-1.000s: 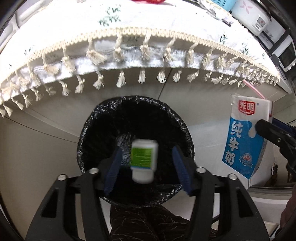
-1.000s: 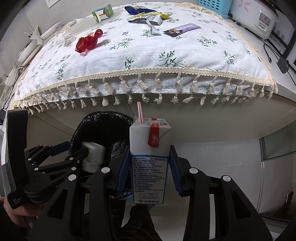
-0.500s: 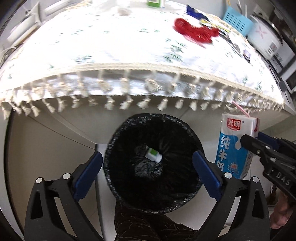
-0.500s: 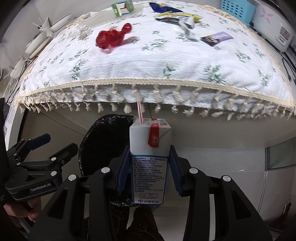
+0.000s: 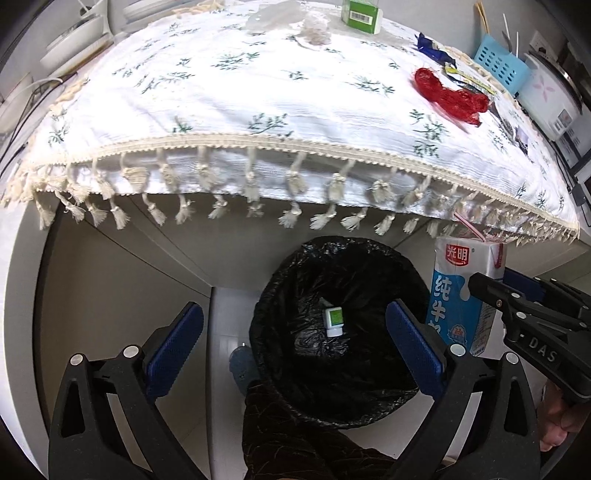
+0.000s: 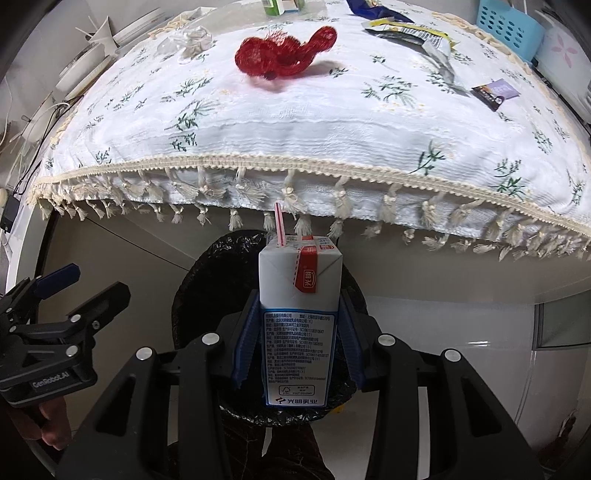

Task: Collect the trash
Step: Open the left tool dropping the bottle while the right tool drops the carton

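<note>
Since a second ago the small white bottle [image 5: 333,322] has left the left gripper [image 5: 293,343] and now lies at the bottom of the black-lined bin [image 5: 280,280]; that gripper has pulled back and up, so more of the tablecloth [image 5: 258,92] shows. Its blue pads [image 5: 173,343] are spread wide, nothing between them.

Right gripper [image 6: 297,343] is clamped on the milk carton [image 6: 299,314], upright, pink-striped straw [image 6: 279,225] sticking out the top. In the right wrist view the carton sits over the bin's liner [image 6: 207,280]; in the left wrist view it reads just beside the right rim, so I can't tell whether it is fully over the opening.

Risks, my read:
- Release too early and the carton may clip the rim and fall to the floor outside.
- If milk is left inside, tipping it could leak through the straw hole onto floor or liner.
- Straw tip is close under the tassel fringe [image 6: 343,206]; lifting could snag it.
- Grip is low on the carton, so a squeeze could buckle it or push liquid up the straw.
- The two grippers are near each other at the bin, so a collision is possible.

Still on the cloth: red mesh net [image 6: 284,55], foil wrappers [image 6: 417,37], dark snack wrapper [image 6: 495,94], crumpled clear plastic [image 6: 192,40], green box [image 5: 361,16].
</note>
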